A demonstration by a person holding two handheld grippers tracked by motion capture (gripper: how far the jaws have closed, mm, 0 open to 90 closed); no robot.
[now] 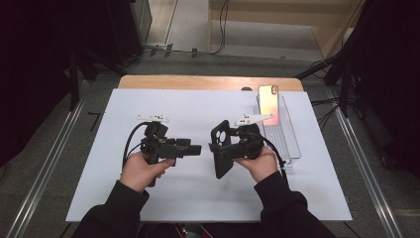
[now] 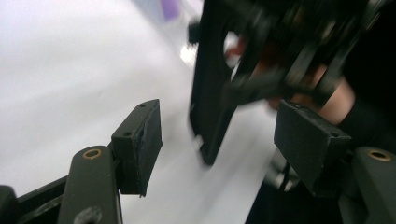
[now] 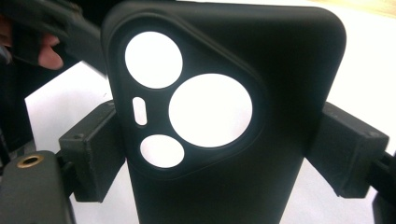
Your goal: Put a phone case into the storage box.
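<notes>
Clamped between the pads of the right gripper [image 3: 219,154], a black phone case [image 3: 224,107] stood upright above the white table [image 1: 198,198]. Facing it, the left gripper [image 2: 219,140] hung wide and empty; a phone [image 1: 268,104] leaned in a clear tray [image 1: 292,144].

L gripper [image 1: 194,149] jaws apart; R gripper [image 1: 216,147] clamped, seemingly tight; both hands low.

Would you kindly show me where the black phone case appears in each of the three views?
High view: black phone case at centre, right of the left gripper.
Left gripper view: upper middle, edge-on, blurred.
Right gripper view: centre, clamped between the right gripper's fingers.
Shared landmark: white table cover.
</notes>
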